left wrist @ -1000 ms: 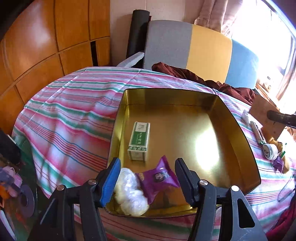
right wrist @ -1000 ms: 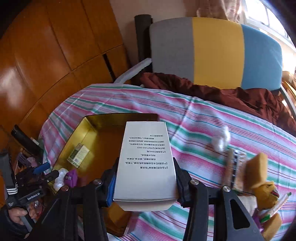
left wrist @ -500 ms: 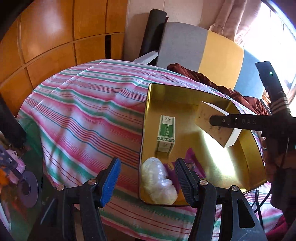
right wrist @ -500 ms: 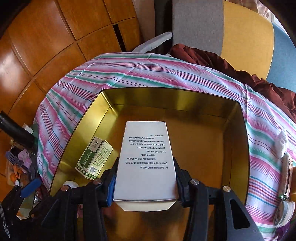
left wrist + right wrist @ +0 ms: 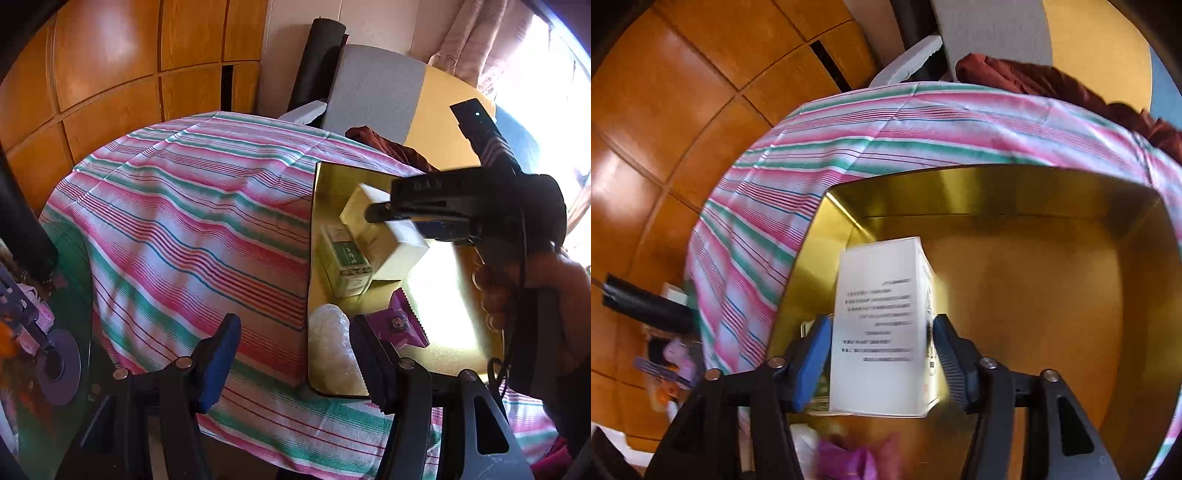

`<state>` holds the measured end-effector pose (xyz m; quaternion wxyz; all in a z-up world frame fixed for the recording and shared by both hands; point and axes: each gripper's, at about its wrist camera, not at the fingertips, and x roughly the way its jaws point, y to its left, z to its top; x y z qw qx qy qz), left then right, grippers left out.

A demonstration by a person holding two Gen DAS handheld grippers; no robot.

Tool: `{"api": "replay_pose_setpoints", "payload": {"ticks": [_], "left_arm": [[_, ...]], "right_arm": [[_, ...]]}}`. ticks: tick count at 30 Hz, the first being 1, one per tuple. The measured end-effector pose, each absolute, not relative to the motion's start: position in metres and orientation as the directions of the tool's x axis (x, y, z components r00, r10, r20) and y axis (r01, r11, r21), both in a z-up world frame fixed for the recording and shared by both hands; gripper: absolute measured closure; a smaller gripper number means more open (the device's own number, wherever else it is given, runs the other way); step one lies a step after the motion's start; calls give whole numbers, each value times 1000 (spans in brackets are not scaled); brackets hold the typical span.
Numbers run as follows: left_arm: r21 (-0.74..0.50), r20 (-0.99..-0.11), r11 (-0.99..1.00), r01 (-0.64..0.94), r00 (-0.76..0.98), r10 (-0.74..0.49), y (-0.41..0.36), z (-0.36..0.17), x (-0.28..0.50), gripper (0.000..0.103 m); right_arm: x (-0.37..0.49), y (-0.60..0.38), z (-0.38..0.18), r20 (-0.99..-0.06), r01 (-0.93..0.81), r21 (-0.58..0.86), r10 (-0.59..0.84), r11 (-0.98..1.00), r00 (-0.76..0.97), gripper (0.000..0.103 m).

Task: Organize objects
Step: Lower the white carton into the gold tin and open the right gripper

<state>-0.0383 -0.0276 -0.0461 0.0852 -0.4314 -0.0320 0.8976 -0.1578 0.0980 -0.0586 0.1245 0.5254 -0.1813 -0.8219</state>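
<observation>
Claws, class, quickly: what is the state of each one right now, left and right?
Left claw: open, holding nothing, poised at the near edge of the gold tin.
Right claw: opening around the white box, letting it go inside the tin.

Gold tin (image 5: 1137, 295): right half of floor bare, open from above. Left side crowded: white box (image 5: 882, 325), green carton (image 5: 345, 264), purple packet (image 5: 400, 326), plastic wad (image 5: 330, 345).

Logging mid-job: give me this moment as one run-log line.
right gripper: jaws opening around white box | place: gold tin | left gripper: empty
</observation>
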Motion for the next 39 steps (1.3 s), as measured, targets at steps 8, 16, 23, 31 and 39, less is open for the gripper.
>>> {"api": "replay_pose_setpoints", "payload": {"ticks": [8,16,23,31,39], "left_arm": [[-123,-766,-987,-106,-622,163,-29,-46,-40,35],[-92,-744,-986,-142,-648,163,-13,-32,-36,26],[-54,-732,-981,-185,-661,165,6,-23,-29,25],[-18,-719,-972,-235,-672,176,31,-14,-21,23],[3,-721,-950,-311,-659,214,61,-11,-15,23]], "right_arm": [[-118,126,-38,-804,34,387,-355,-922,-478,28],[-61,167,-13,-784,29,265,-233,-964,-575,20],[-15,215,-10,-781,-37,201,-137,-979,-609,20],[25,292,-12,-788,-182,186,-36,-966,-614,20],[64,388,0,-776,-405,157,142,-901,-615,20]]}}
